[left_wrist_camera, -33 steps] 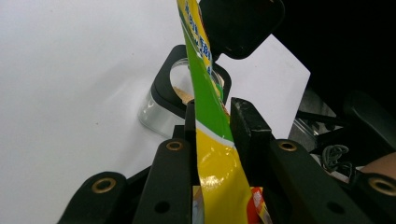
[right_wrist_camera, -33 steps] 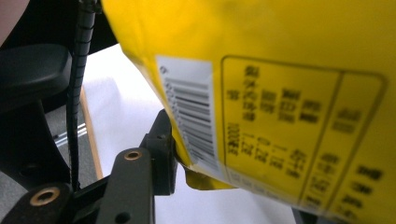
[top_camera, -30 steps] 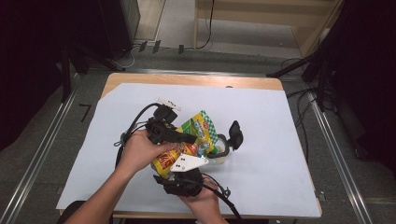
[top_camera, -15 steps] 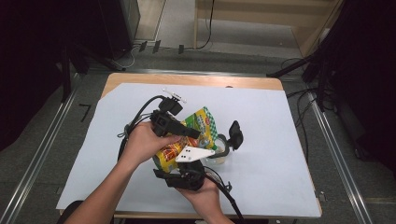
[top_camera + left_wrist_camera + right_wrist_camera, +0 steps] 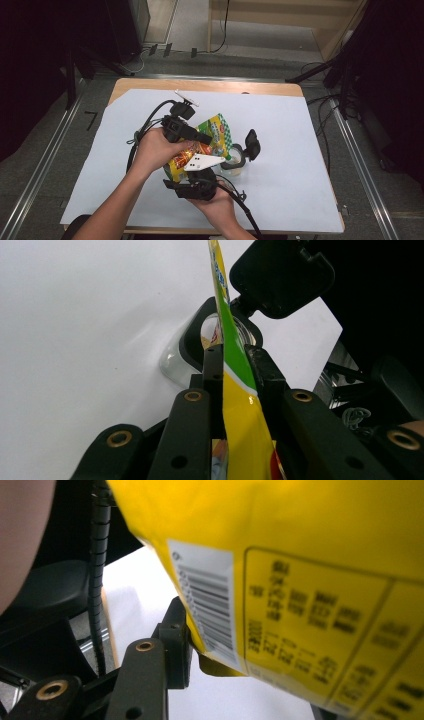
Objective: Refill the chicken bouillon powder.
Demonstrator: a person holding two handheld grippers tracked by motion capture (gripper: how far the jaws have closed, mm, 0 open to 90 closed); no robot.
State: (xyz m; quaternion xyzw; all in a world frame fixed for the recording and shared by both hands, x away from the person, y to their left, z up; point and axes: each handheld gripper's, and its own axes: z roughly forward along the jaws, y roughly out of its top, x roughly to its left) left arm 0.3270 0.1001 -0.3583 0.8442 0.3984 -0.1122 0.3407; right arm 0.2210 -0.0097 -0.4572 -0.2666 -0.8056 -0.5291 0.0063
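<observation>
Snack pouch [image 5: 202,145], yellow and green, is held above the white-covered surface [image 5: 310,150], the left gripper [image 5: 200,136] pinching its green upper edge, the right gripper [image 5: 197,172] clamped on its barcoded bottom corner, just left of a clear jar [image 5: 234,161] with an open black flip lid [image 5: 251,143].

snack bag [image 5: 300,570] print blurred, cut off top and right; right hand-held gripper [image 5: 210,655] far jaw hidden behind it
</observation>
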